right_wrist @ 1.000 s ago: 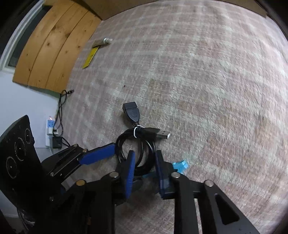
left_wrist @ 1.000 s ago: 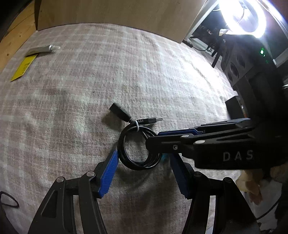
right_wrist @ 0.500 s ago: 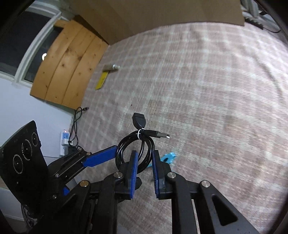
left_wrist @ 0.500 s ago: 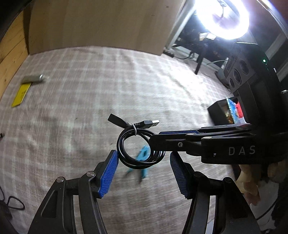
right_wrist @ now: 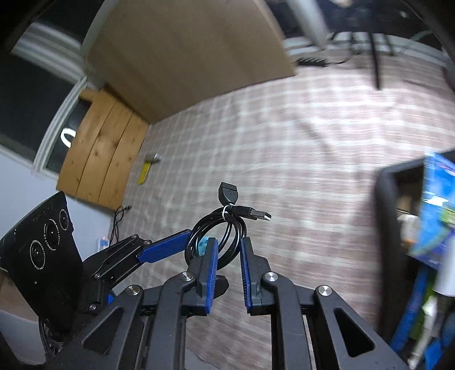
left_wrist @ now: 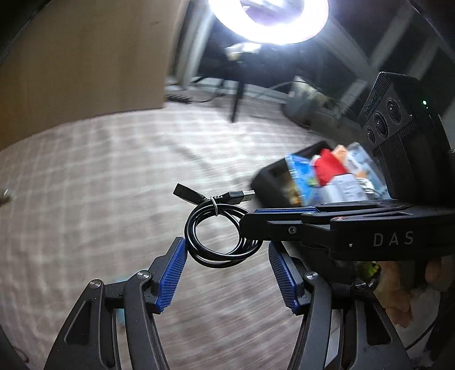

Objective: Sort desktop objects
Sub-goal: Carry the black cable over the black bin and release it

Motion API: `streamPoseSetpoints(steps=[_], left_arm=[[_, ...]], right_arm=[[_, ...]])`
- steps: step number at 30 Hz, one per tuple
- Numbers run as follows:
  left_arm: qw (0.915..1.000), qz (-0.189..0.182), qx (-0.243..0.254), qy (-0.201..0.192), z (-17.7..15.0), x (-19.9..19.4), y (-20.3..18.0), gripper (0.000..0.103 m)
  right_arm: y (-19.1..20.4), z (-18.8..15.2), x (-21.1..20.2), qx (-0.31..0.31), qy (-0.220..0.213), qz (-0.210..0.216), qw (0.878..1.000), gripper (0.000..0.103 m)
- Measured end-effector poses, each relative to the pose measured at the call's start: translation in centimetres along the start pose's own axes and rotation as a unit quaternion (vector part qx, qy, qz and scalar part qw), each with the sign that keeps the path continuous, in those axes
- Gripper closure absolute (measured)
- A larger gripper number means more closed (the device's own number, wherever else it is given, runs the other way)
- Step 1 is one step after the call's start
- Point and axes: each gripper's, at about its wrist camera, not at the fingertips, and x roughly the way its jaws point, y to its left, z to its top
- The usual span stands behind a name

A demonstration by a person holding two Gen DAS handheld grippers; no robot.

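Note:
A coiled black USB cable (left_wrist: 219, 227), tied with a white twist tie, hangs in the air above the checked cloth (left_wrist: 99, 176). My right gripper (right_wrist: 229, 249) is shut on the cable (right_wrist: 227, 224) and holds its coil; it also shows in the left wrist view (left_wrist: 250, 224), reaching in from the right. My left gripper (left_wrist: 226, 253) is open and empty, with its fingers on either side of the coil, just below it. A black box (left_wrist: 273, 176) packed with colourful items sits to the right. It also shows in the right wrist view (right_wrist: 389, 193).
A small tube and a yellow card (right_wrist: 146, 168) lie far off on the cloth near the wooden boards. A blue clip (right_wrist: 203, 244) lies on the cloth below the cable. A bright ring light (left_wrist: 270, 17) and stand legs are beyond the cloth. A brown board (right_wrist: 184, 54) stands at the back.
My right gripper has lifted the cable off the cloth and carried it to the right, towards the black box. The left gripper has moved along with it, still open.

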Motion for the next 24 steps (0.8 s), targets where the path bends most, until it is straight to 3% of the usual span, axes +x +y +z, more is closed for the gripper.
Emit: streamPoseSetpoints(steps=[12, 24], left_arm=[[0.9929, -0.063, 0.101, 0.007, 5.5, 5.7, -14.8, 0.040], [0.9820, -0.092, 0.163, 0.025, 8.0, 11.6, -25.4, 0.040]], right_arm=[[-9.8, -2.0, -12.2, 0.073, -0.094, -0.045, 0.992, 0.089], [-18.2, -3.9, -19.6, 0.130, -0.144, -0.090, 0.977, 0.089]])
